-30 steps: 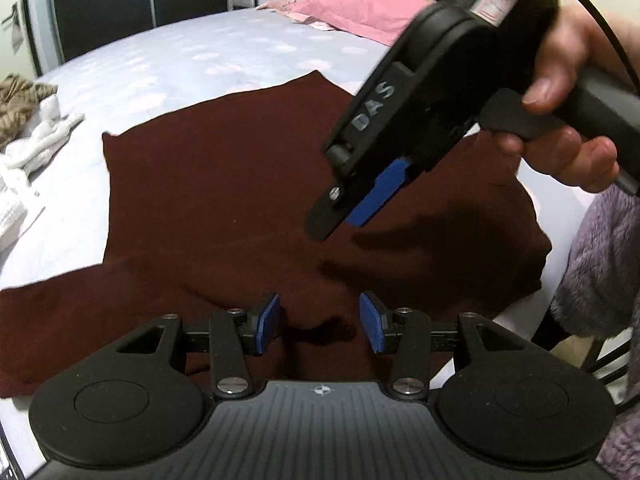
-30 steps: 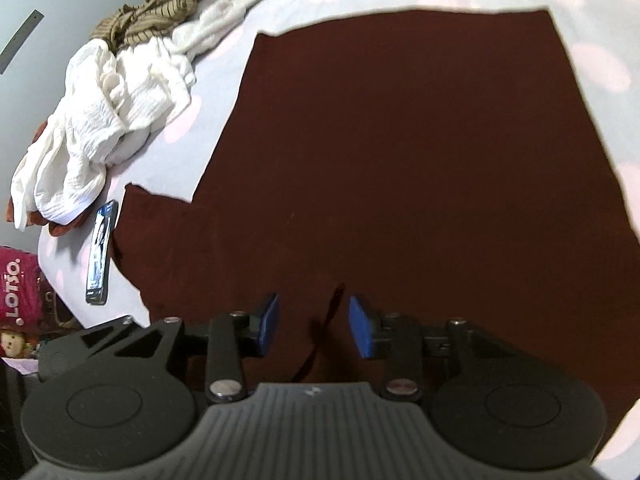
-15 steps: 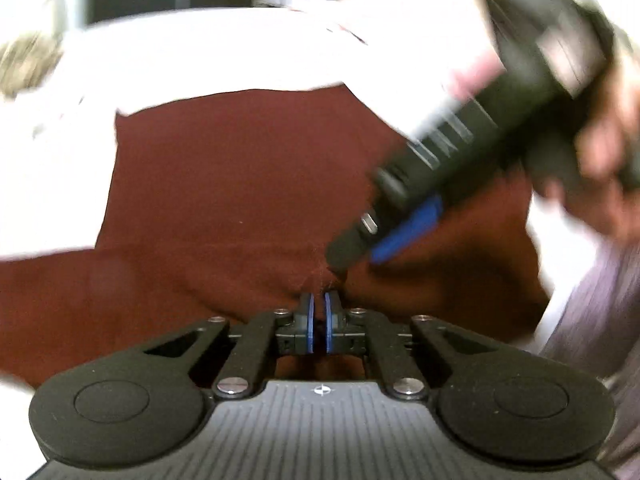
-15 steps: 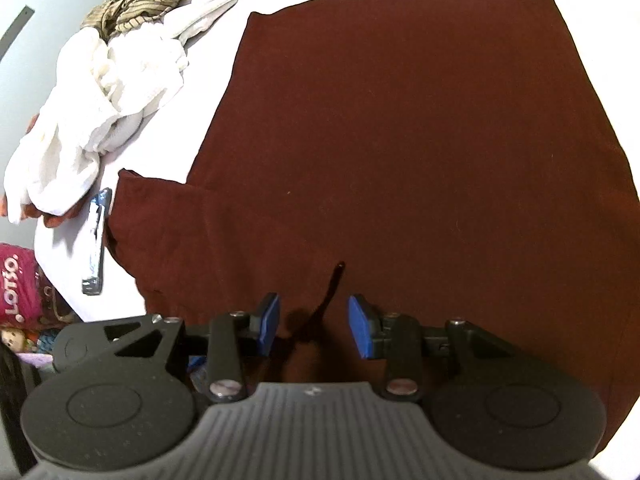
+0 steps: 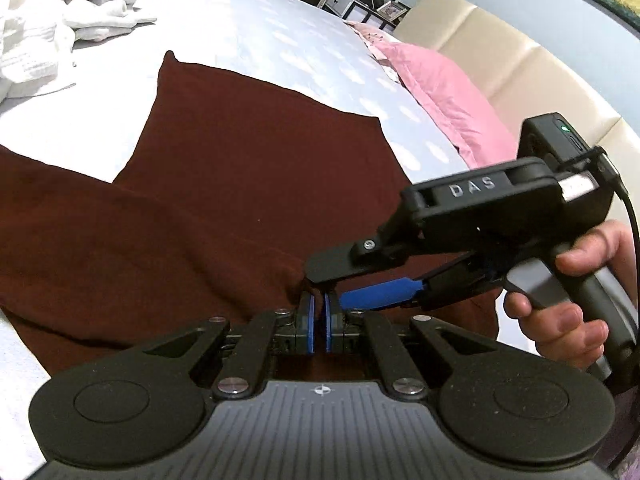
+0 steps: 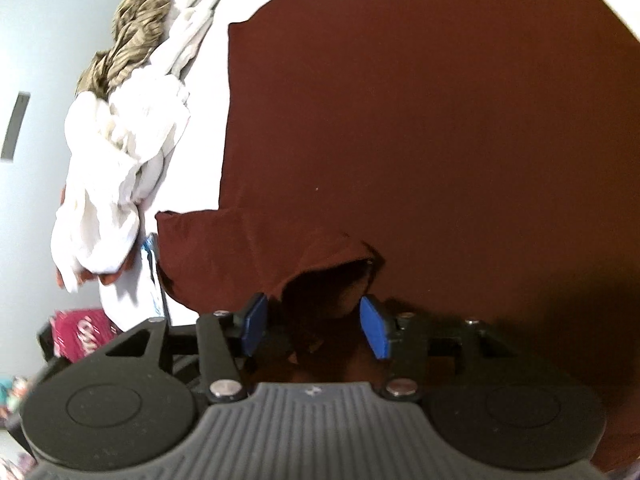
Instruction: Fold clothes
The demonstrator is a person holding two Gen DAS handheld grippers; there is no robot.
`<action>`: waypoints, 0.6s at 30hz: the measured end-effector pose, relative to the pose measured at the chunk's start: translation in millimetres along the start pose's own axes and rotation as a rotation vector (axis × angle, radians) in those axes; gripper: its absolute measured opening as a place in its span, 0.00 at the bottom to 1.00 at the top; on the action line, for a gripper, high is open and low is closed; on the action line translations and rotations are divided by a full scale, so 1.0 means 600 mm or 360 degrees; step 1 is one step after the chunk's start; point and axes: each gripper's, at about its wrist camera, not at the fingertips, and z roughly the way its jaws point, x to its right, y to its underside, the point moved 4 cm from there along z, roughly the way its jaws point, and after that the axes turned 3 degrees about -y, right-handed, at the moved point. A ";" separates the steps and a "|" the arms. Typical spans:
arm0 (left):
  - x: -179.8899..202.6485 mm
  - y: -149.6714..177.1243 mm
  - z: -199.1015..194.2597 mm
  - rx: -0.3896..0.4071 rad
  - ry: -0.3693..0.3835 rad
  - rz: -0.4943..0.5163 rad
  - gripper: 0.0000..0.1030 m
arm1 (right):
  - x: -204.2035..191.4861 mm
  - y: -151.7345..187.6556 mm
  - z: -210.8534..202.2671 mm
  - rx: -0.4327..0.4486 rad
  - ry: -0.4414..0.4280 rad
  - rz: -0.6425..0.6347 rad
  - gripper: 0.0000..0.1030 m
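Note:
A dark red garment (image 5: 248, 168) lies spread flat on the pale bed sheet (image 5: 248, 28), one sleeve reaching to the left. My left gripper (image 5: 318, 322) is shut, pinching a raised bunch of this cloth at the near edge. My right gripper (image 5: 330, 286), held in a hand (image 5: 576, 300), comes in from the right just above the left fingertips. In the right wrist view the right gripper (image 6: 314, 322) is open, its blue pads (image 6: 374, 328) on either side of a lifted fold of the dark red garment (image 6: 440, 120).
A heap of white and brown-striped clothes (image 6: 120, 152) lies left of the garment, also seen as the clothes pile (image 5: 60, 4). A pink pillow (image 5: 444, 92) and beige headboard (image 5: 520, 68) are at the far right. A phone (image 6: 154, 272) lies at the bed's edge near a pink package (image 6: 80, 328).
My left gripper went from open to shut on the garment and raised a fold of it. The right gripper dropped low beside the left fingertips and stayed open.

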 end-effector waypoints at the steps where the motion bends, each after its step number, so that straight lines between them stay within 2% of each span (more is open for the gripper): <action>1: 0.000 0.003 0.002 -0.0018 -0.0012 0.0014 0.03 | 0.003 -0.001 0.002 -0.0005 0.0000 0.0025 0.54; 8: -0.004 0.018 0.023 -0.0136 -0.0144 0.0101 0.03 | 0.011 0.004 0.022 -0.0021 0.0082 0.0065 0.54; 12: -0.001 0.026 0.029 -0.0167 -0.0164 0.0182 0.03 | 0.013 0.004 0.034 -0.0023 0.0095 0.0068 0.53; 15: 0.008 0.030 0.034 -0.0177 -0.0147 0.0238 0.03 | 0.015 0.005 0.041 -0.0025 0.0107 0.0067 0.48; 18: 0.011 0.030 0.033 -0.0173 -0.0137 0.0251 0.03 | 0.013 0.004 0.048 -0.0032 0.0138 0.0042 0.35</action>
